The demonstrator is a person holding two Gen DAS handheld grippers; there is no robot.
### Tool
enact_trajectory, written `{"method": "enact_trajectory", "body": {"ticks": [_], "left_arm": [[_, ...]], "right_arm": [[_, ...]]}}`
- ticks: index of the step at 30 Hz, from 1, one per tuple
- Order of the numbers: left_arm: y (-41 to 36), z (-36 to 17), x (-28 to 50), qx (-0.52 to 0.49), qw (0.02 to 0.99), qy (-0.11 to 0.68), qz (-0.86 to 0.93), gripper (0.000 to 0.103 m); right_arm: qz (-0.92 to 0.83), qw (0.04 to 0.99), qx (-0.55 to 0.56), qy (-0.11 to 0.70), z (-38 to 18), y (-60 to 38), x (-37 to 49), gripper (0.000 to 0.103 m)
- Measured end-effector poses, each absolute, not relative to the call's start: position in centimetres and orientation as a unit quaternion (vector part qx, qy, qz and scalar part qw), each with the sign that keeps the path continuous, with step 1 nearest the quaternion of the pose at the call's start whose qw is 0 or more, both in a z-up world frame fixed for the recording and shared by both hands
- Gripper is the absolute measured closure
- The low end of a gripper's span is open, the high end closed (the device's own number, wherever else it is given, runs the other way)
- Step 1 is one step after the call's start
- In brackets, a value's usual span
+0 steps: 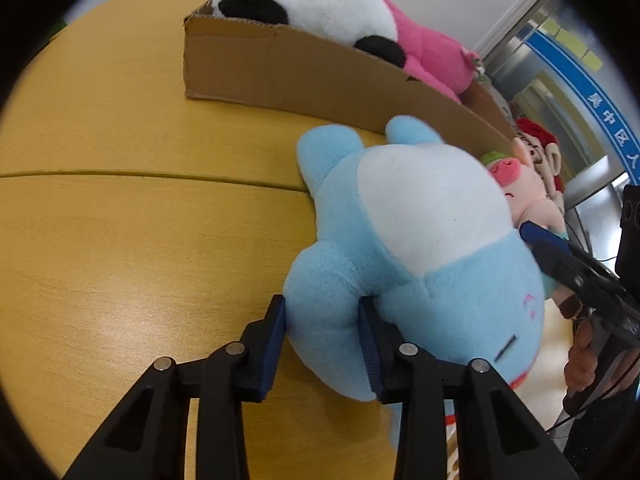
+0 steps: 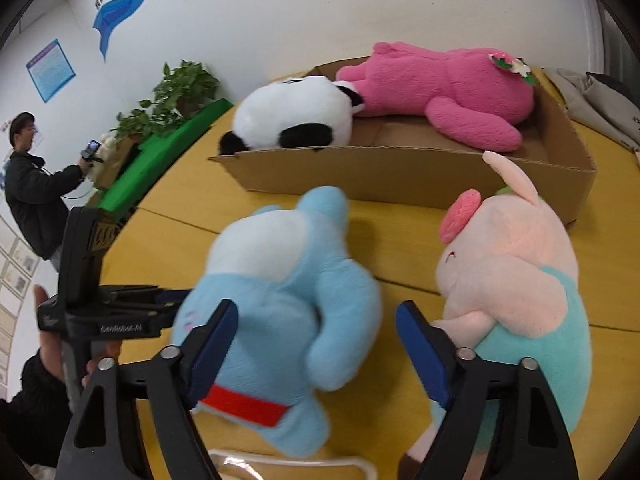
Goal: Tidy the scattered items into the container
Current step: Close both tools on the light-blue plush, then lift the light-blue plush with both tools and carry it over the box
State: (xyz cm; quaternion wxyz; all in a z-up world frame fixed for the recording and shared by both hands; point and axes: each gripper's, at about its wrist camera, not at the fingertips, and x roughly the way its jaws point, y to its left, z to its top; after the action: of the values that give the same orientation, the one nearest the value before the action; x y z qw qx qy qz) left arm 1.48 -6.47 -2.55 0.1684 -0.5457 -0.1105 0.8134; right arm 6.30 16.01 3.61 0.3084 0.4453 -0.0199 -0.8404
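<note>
Container [image 2: 400, 184]: cardboard box lying at the table's [image 1: 120, 240] far side; we are seeing a panda [image 2: 296, 120] and pink plush [image 2: 440, 92] overhanging its rim.
Blue plush [image 1: 400, 240]: lying just before the box's near wall.
Left gripper [image 1: 322, 344]: we are pinching its limb.
Right gripper [image 2: 316, 344]: straddling it, jaws apart.
Pig plush [image 2: 516, 280]: beside it.

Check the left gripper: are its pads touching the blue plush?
Touching. In the left wrist view both pads of the left gripper press into a limb of the blue plush, with the fabric bulging between them.
</note>
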Motion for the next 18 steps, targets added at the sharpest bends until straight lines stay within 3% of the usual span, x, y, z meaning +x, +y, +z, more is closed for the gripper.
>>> {"method": "enact_trajectory", "body": {"ticks": [2,6,8,12,13,15,18], "left_arm": [[-6.9,-2.7,1.3,-0.548,0.172,-0.12,0.81,0.071],[-7.0,-2.3,1.6,-0.541,0.172,-0.108,0.816,0.073],[-7.1,-2.2,1.6,-0.542,0.165,-0.098,0.818,0.074],[-7.5,-1.7,1.7,-0.536,0.158,-0.09,0.825,0.074],[-7.6,-1.7,1.7,-0.535,0.159,-0.091,0.825,0.074],[-7.6,-1.7,1.7,-0.535,0.16,-0.091,0.825,0.075],[-7.1,-1.2,1.8,-0.529,0.153,-0.069,0.832,0.077]], "right_arm": [[-0.846,0.283,0.453,0.002,2.9,15.9,5.4,0.059],[-0.849,0.258,0.457,0.057,2.5,14.6,5.1,0.059],[-0.842,0.269,0.463,0.072,2.3,13.8,5.1,0.049],[-0.837,0.259,0.467,0.121,1.1,12.3,4.8,0.048],[-0.833,0.268,0.471,0.11,1.0,12.5,4.4,0.051],[-0.823,0.287,0.483,0.089,0.8,12.5,4.0,0.067],[-0.819,0.296,0.486,0.081,0.5,12.2,4.4,0.072]]}}
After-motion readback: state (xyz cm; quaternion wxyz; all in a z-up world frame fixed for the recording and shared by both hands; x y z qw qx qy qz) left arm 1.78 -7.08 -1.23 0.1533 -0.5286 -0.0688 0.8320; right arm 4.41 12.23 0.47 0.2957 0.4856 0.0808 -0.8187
